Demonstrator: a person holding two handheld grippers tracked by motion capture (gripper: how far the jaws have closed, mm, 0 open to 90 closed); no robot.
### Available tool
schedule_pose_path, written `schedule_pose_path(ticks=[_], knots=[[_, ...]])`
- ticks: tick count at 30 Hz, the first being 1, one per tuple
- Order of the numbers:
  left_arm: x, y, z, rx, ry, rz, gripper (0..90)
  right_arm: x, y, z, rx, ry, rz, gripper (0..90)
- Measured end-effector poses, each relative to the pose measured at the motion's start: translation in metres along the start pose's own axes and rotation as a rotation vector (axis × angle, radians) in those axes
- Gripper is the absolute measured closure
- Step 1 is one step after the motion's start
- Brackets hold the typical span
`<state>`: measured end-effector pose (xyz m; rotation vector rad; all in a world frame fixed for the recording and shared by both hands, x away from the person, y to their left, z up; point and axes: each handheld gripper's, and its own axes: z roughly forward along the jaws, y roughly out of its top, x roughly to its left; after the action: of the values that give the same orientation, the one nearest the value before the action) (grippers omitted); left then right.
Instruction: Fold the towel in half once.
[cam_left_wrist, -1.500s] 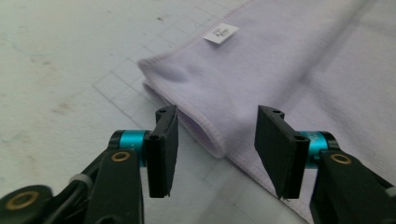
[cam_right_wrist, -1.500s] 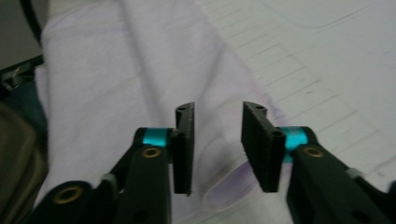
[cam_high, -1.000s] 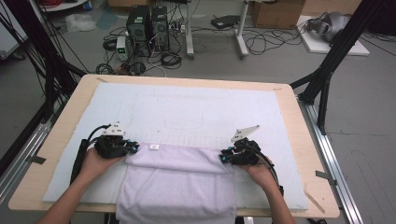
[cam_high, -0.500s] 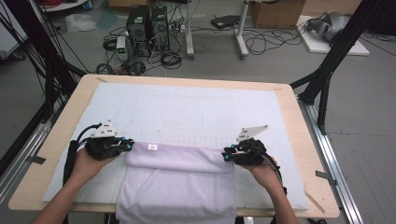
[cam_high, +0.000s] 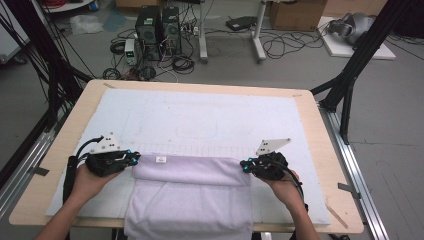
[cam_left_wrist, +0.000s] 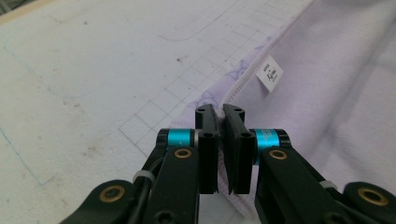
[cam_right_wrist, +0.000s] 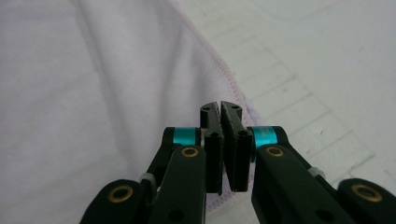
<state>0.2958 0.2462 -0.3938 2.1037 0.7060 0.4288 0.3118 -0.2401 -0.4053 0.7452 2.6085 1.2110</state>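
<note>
A lavender towel (cam_high: 190, 200) lies on the white mat (cam_high: 200, 115), its far part folded over into a thick band and its near end hanging off the table's front edge. A small white label (cam_high: 160, 159) (cam_left_wrist: 270, 73) sits near its left hem. My left gripper (cam_high: 134, 159) (cam_left_wrist: 219, 109) is shut on the band's left end, with the hem running in between the pads. My right gripper (cam_high: 243, 166) (cam_right_wrist: 219, 106) has just been closing and is now shut on the right end's stitched hem. The band is stretched between them.
The mat covers most of the wooden table (cam_high: 325, 165) and has faint grid lines drawn on it. Black frame posts (cam_high: 350, 75) stand at both sides. Computers (cam_high: 157, 25) and cables lie on the floor beyond the far edge.
My left gripper has moved out to the left and the right one slightly to the right. The towel's folded band is now pulled wider and straighter between them.
</note>
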Motion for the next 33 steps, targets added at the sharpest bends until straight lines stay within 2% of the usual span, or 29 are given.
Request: schedule_pose_path(ticks=[2, 4, 7, 8, 9, 11, 15, 20, 27, 30, 31, 33], knots=[[-0.006, -0.001, -0.01, -0.015, 0.0, 0.015, 84.3, 0.007, 0.003, -0.011, -0.028, 0.004, -0.017, 87.7], [-0.019, -0.007, -0.026, -0.033, -0.011, 0.029, 84.3, 0.02, 0.002, -0.025, -0.074, 0.02, -0.037, 87.6], [-0.041, -0.022, -0.045, -0.025, -0.052, 0.057, 83.6, 0.044, -0.009, -0.043, -0.076, 0.045, -0.066, 87.6], [-0.047, -0.027, -0.05, -0.019, -0.058, 0.064, 81.0, 0.052, -0.015, -0.047, -0.077, 0.066, -0.074, 87.4], [-0.051, -0.03, -0.053, -0.011, -0.064, 0.066, 73.7, 0.057, -0.02, -0.05, -0.079, 0.088, -0.075, 86.3], [-0.054, -0.034, -0.054, -0.005, -0.068, 0.071, 66.6, 0.061, -0.026, -0.054, -0.086, 0.117, -0.066, 80.7], [-0.047, -0.029, -0.045, -0.005, -0.052, 0.059, 61.3, 0.051, -0.023, -0.047, -0.102, 0.115, -0.038, 73.4], [-0.027, -0.017, -0.017, -0.003, -0.015, 0.027, 58.3, 0.029, -0.011, -0.021, -0.039, 0.071, -0.047, 66.4], [0.005, -0.009, 0.023, 0.036, 0.013, -0.03, 56.8, -0.006, -0.007, 0.005, -0.019, 0.002, 0.0, 57.3], [0.017, -0.01, 0.038, 0.062, 0.013, -0.048, 53.7, -0.017, -0.009, 0.012, 0.001, -0.032, 0.017, 51.6], [0.021, -0.011, 0.042, 0.065, 0.001, -0.073, 52.4, -0.02, -0.01, 0.014, 0.006, -0.031, 0.03, 51.5], [0.025, -0.014, 0.048, 0.068, -0.015, -0.097, 50.7, -0.023, -0.012, 0.016, 0.011, -0.038, 0.034, 49.4]])
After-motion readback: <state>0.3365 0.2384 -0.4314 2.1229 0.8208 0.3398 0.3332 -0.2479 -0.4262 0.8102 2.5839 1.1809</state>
